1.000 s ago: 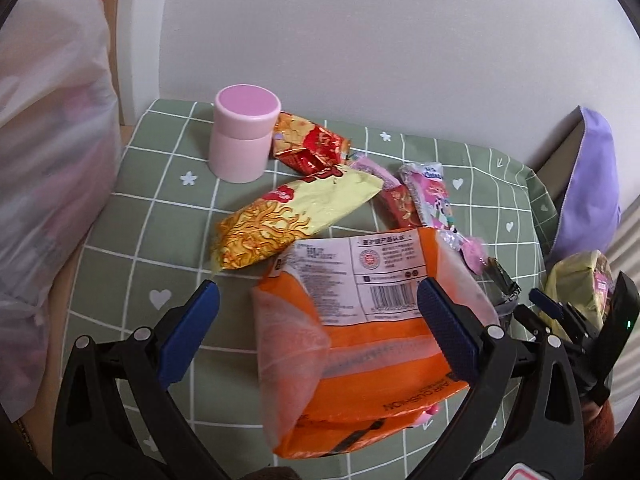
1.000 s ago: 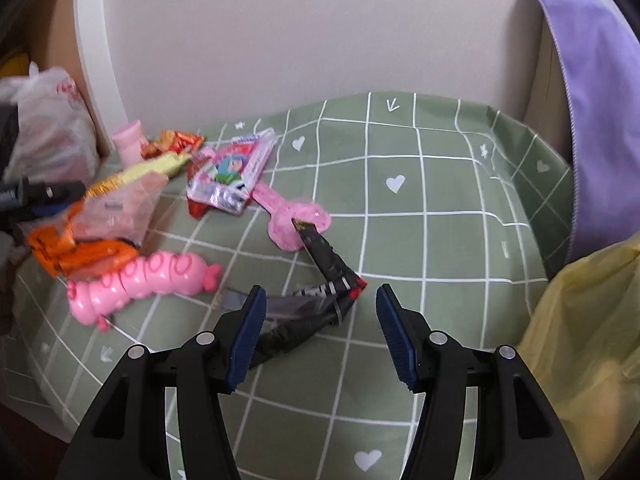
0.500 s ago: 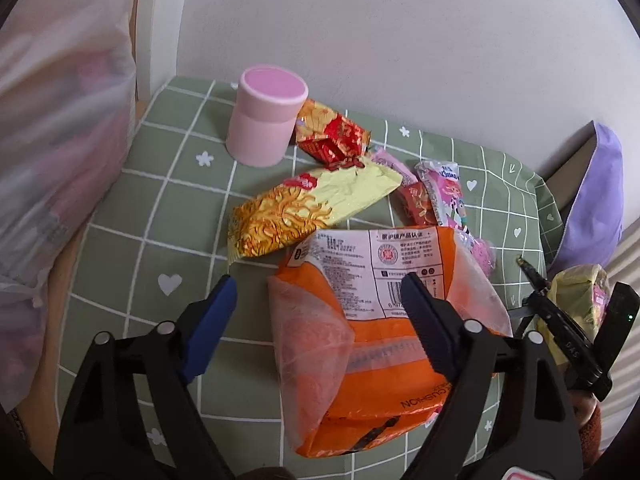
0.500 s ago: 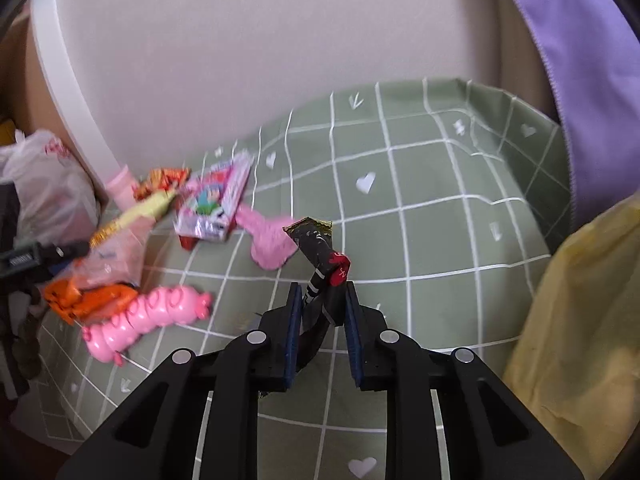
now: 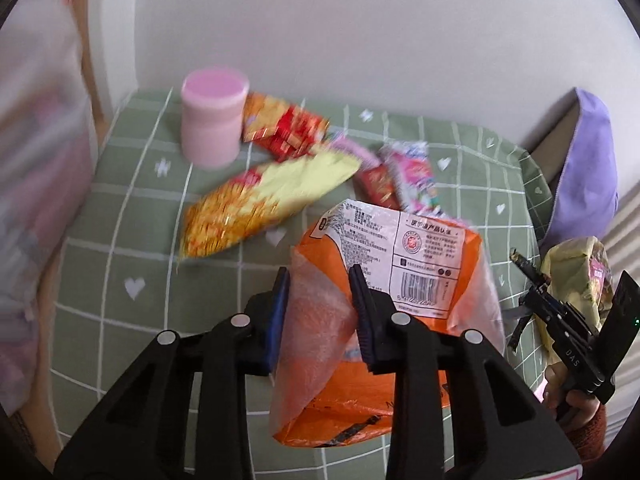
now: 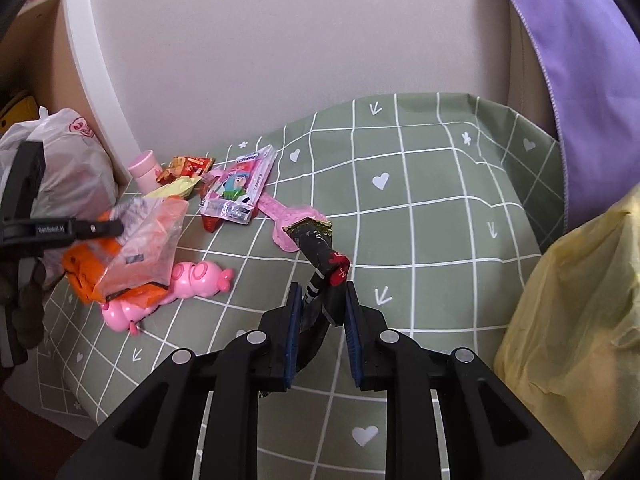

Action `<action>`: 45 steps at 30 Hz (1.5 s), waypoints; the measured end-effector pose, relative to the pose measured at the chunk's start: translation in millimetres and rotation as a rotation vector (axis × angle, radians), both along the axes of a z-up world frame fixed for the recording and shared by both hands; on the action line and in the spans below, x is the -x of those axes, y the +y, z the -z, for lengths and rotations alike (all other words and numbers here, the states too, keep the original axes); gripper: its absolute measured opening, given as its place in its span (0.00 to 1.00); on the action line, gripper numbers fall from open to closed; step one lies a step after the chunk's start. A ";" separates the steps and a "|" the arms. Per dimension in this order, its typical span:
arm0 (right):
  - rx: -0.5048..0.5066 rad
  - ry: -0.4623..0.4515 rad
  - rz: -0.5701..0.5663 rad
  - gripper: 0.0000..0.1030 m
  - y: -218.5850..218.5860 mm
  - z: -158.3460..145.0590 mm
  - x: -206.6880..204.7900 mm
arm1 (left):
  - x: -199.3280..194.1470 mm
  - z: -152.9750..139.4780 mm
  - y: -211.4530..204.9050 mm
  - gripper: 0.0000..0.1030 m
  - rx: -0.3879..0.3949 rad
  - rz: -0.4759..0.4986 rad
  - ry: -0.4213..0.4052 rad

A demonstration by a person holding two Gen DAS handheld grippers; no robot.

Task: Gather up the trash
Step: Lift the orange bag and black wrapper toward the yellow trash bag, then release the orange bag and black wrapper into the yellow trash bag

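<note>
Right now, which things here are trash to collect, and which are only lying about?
Trash for the job:
- orange bag, in the left gripper
- black wrapper, in the right gripper
- yellow snack bag
- red wrapper
- cartoon packet

Only lying about, probably:
- pink jar
- pink toy
- purple cloth
- tablecloth

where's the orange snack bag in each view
Left wrist: orange snack bag lower centre, pinched between the left gripper jaws.
Right wrist: the bag far left, lifted above the pink toy.
Shared landmark: pink jar at the back by the wall.
</note>
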State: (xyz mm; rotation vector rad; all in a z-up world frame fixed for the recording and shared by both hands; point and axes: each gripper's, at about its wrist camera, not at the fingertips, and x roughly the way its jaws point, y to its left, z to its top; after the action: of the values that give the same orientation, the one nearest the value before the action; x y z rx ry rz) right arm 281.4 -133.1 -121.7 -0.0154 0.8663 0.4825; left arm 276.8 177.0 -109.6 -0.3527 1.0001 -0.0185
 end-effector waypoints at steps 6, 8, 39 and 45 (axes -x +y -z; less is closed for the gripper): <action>-0.018 -0.022 0.032 0.20 -22.5 -7.0 12.5 | 2.2 -31.3 -5.0 0.28 -0.035 -0.037 -0.090; -0.021 -0.032 0.044 0.20 -30.1 -9.5 17.1 | 3.0 -37.5 -7.8 0.28 -0.043 -0.043 -0.105; 0.076 -0.433 0.533 0.20 -262.8 -171.0 120.2 | -46.9 -153.8 -341.5 0.28 -0.059 0.618 -0.510; 0.084 -0.433 0.600 0.20 -282.0 -168.6 132.3 | -53.8 -141.1 -383.4 0.28 -0.104 0.695 -0.500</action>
State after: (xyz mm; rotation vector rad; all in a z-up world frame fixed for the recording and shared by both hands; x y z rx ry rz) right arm 149.1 -415.1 46.9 0.0604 0.4288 -0.1224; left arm 330.6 -206.4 31.5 0.1102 0.5808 -0.6515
